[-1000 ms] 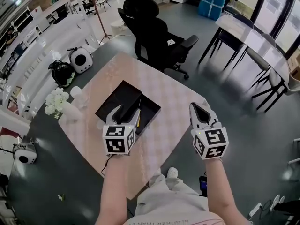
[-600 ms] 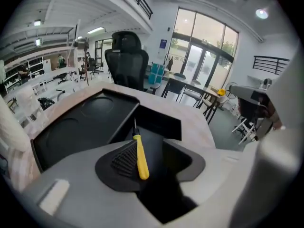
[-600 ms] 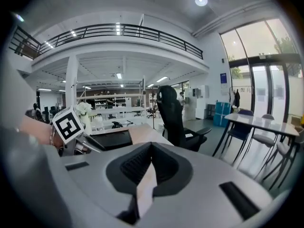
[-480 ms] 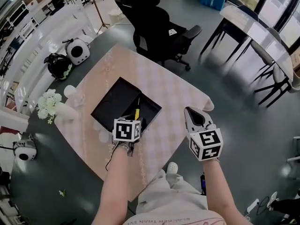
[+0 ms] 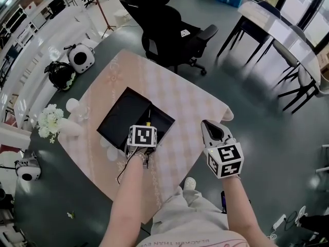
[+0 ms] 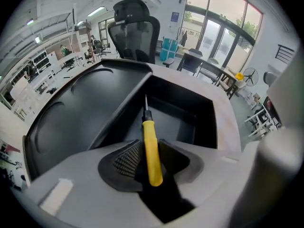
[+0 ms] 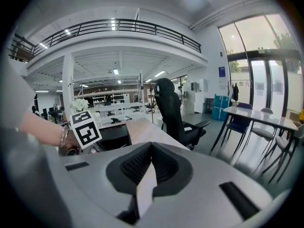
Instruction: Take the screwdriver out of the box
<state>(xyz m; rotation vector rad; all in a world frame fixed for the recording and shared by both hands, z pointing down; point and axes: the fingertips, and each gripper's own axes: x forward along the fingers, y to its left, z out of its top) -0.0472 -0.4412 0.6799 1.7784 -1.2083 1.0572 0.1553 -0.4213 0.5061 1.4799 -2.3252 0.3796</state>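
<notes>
1. Our left gripper's (image 6: 147, 145) jaws are closing around the screwdriver's (image 6: 151, 159) yellow handle, not yet pinching it.
2. The screwdriver is lying in the black box (image 5: 121, 113), its shaft pointing to twelve o'clock.
3. The box is sitting on the pink table (image 5: 191, 106).
4. Our right gripper (image 7: 150, 151), clenched on nothing, is hovering at four o'clock from the box.

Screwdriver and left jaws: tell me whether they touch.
Cannot tell. Left gripper view: the screwdriver handle lies between the closing jaws, a dark gap on one side, the other side unclear.
</notes>
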